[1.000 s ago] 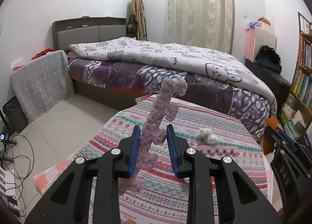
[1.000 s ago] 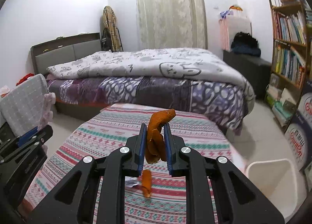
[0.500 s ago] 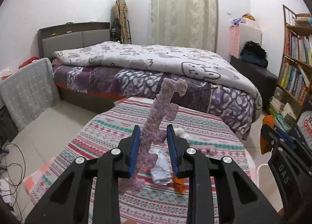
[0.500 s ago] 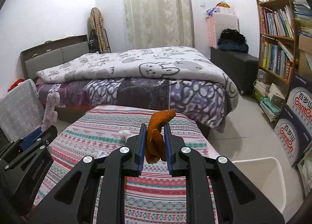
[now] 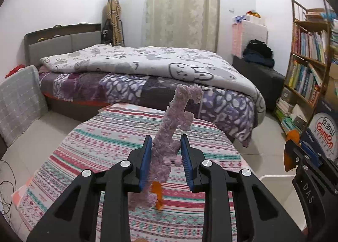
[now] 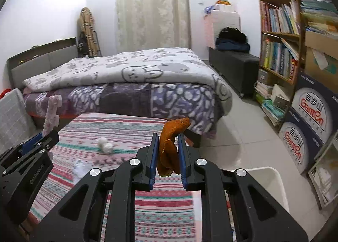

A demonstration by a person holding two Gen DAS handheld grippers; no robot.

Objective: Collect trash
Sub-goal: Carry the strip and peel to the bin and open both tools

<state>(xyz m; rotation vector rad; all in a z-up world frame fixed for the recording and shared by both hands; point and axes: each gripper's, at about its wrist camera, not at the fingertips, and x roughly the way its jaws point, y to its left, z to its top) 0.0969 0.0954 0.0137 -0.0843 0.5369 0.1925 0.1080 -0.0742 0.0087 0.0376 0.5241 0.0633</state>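
A: What does each hand carry?

B: The left gripper (image 5: 164, 153) has its jaws partway closed around a purple knobbly strip (image 5: 175, 119), which stands nearly upright between the pads, its long axis running up and away from the camera, the top curling over. The right gripper (image 6: 168, 153) has its jaws narrow, pinched on an orange peel (image 6: 171, 136) whose tip bends to the right above the pads.

A: Where does the trash go?

B: I judge into the white bin (image 6: 272, 180) on the floor. In the right wrist view its rim shows low and to the right of the right jaws, just past the edge of the tabletop (image 6: 131, 128) with the striped cloth. In the left wrist view the same bin (image 5: 281, 180) lies far to the right, beyond the right gripper (image 5: 300, 157).

A: So which hand is nearer?

B: The right one, clearly. The left has to cross further rightward, and the tall strip needs to tip over the rim to fall clean.

A: Anything left on the cloth?

B: Yes. A white crumpled wad (image 6: 105, 146), a pale scrap of paper (image 6: 81, 167) nearer the camera, and an orange bit (image 5: 157, 194) under the left jaws. A flat pinkish piece seems to lie between them, though I cannot tell what it is.
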